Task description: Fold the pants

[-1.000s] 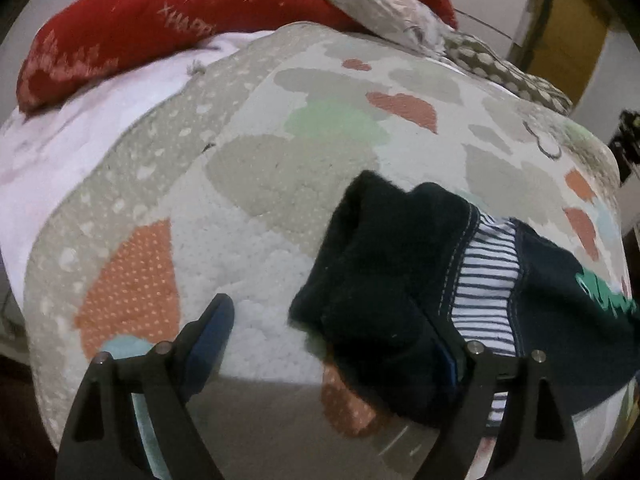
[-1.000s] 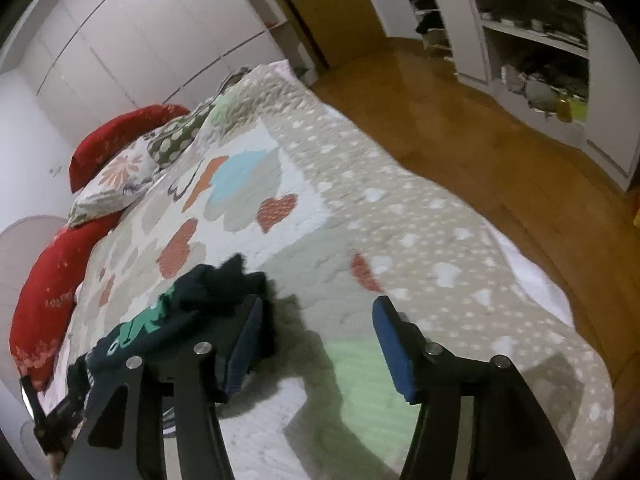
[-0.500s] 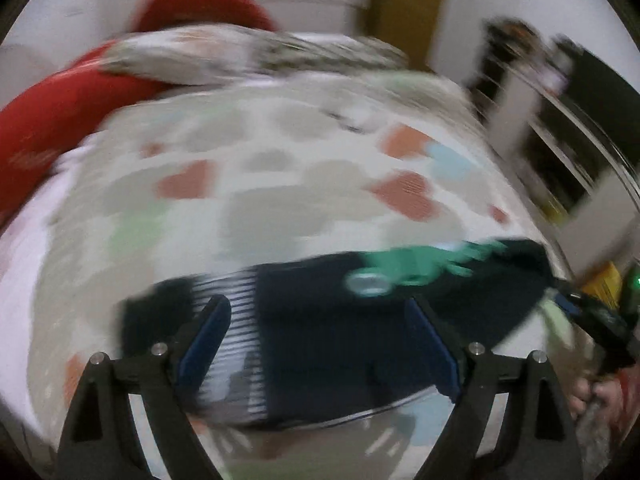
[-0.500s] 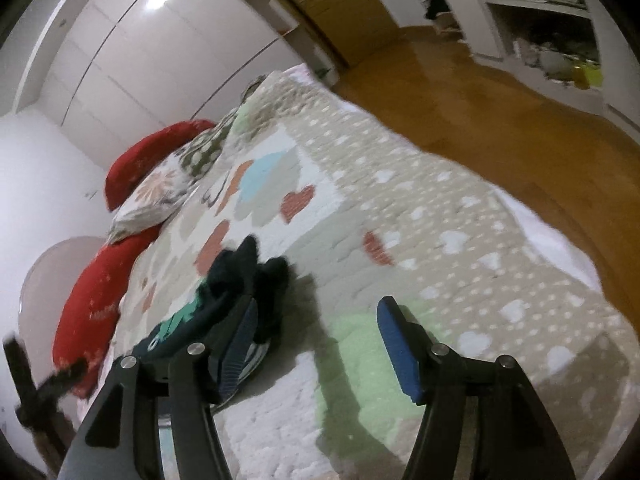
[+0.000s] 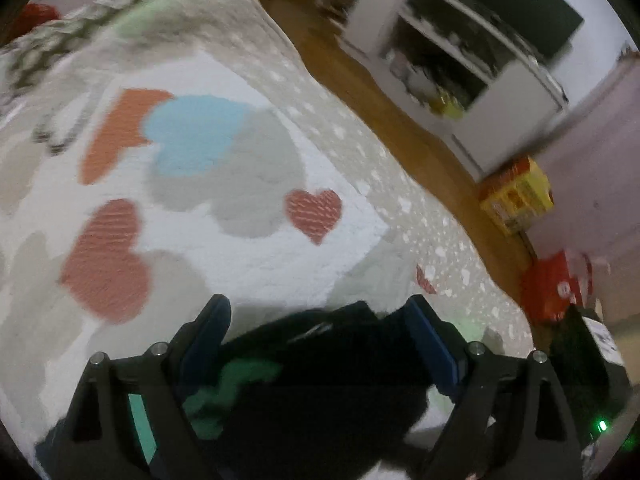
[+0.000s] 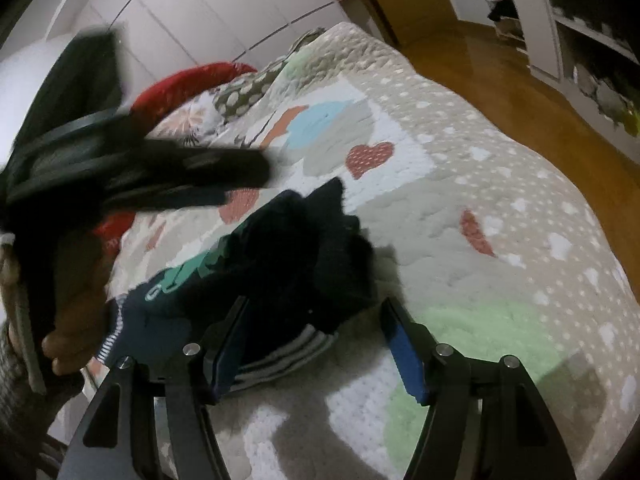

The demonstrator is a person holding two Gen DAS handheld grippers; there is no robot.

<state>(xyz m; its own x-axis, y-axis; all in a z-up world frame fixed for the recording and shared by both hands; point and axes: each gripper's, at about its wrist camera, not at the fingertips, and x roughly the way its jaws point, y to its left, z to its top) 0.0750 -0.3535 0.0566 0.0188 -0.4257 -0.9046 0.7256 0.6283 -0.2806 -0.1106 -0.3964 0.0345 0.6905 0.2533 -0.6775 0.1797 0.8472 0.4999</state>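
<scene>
My left tongs spread wide above the dark pants, bunched on the bed quilt. Right tongs have just been opening, straddling the pants' edge, gripping nothing.

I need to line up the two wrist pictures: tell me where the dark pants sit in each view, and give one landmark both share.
Left wrist: the dark pants fill the bottom centre, between the left gripper's open jaws.
Right wrist: the pants lie left of centre on the bedspread, reaching between the right gripper's open jaws.
Shared landmark: the small red heart on the bedspread.
</scene>
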